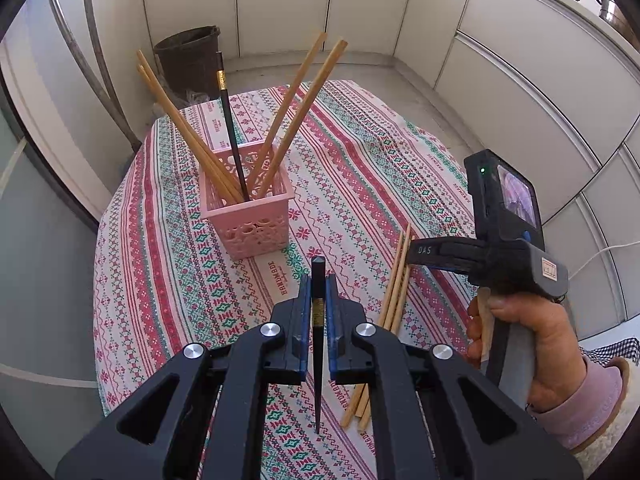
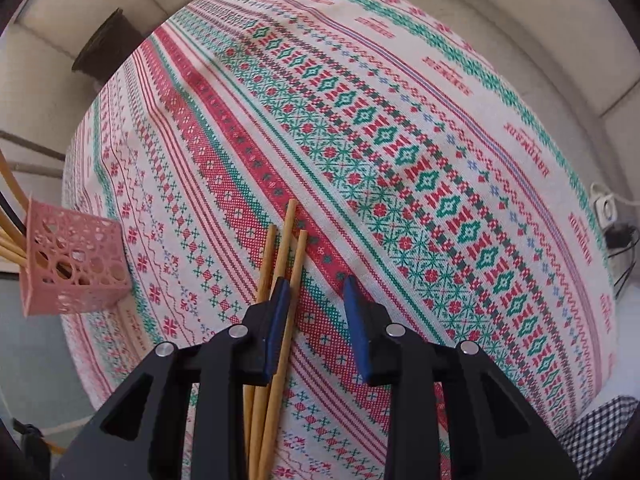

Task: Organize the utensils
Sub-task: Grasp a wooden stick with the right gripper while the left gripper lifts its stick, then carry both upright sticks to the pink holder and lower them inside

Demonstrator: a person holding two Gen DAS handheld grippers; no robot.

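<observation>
My left gripper (image 1: 319, 280) is shut on a black chopstick (image 1: 318, 344), which points toward the camera, its tip hanging just above the cloth. Beyond it stands a pink lattice basket (image 1: 250, 216) holding several wooden chopsticks and one black one. Three wooden chopsticks (image 1: 394, 292) lie together on the patterned tablecloth (image 1: 360, 152) to the right. In the right wrist view my right gripper (image 2: 316, 296) hovers open over those chopsticks (image 2: 286, 240). Its left finger (image 2: 278, 312) covers them and one stick runs just inside that pad, unpressed. The basket (image 2: 76, 264) sits far left.
A hand in a pink sleeve (image 1: 532, 332) holds the right gripper's handle. A dark bin (image 1: 188, 60) stands on the floor behind the table, with white cabinet panels (image 1: 520, 80) along the wall. A power strip (image 2: 604, 208) and a checked cloth (image 2: 592, 428) lie past the table's right edge.
</observation>
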